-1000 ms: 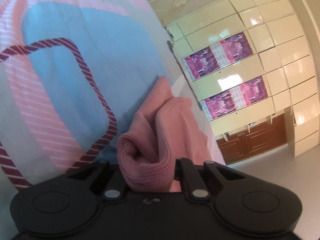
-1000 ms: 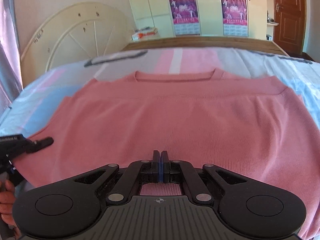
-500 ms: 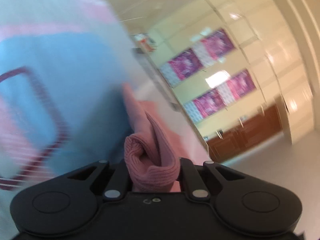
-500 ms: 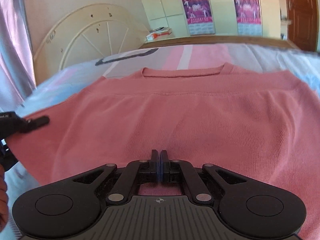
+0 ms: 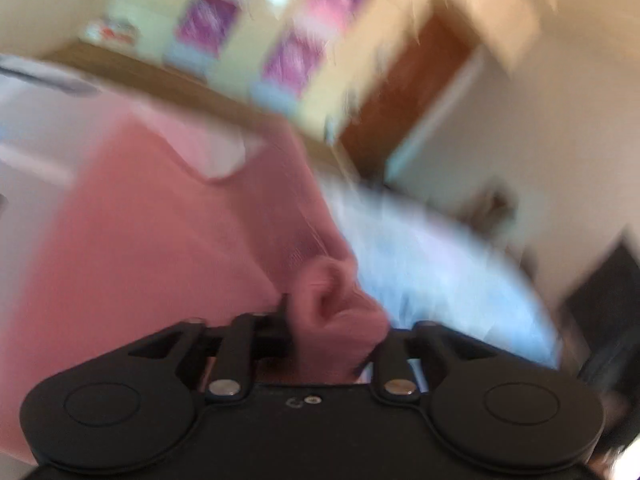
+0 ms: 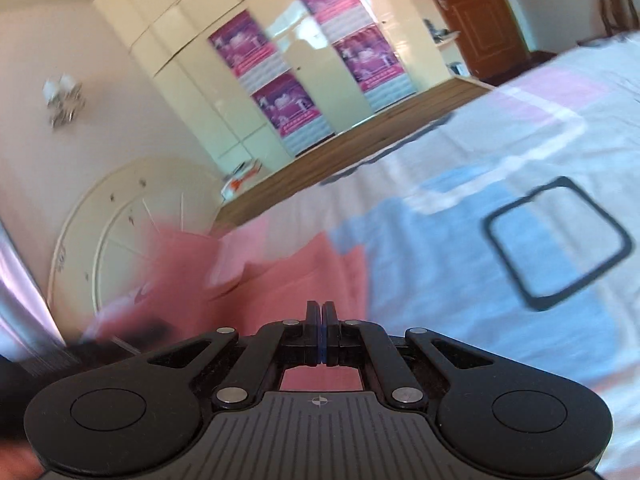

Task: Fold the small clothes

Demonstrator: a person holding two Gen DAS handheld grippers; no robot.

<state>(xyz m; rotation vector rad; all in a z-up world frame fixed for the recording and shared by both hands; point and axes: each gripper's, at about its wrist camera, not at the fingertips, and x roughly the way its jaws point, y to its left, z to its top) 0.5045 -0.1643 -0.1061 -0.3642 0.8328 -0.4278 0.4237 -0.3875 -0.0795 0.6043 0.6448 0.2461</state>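
The left tongs [image 5: 338,316] have just been opening, and a bunched corner of the pink sweater [image 5: 160,240] sits loose between them. The right tongs [image 6: 322,332] are pressed together on its hem. The sweater lies on the bed [image 6: 500,280]. If the corner drops too soon, the fold could land crooked.

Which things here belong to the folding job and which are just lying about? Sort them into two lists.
In the job:
- pink sweater
- left gripper, jaws just been opening, a sweater bunch between them
- right gripper, shut on the sweater's edge
- bedsheet, the work surface

Lying about:
- wardrobe
- posters
- door
- headboard
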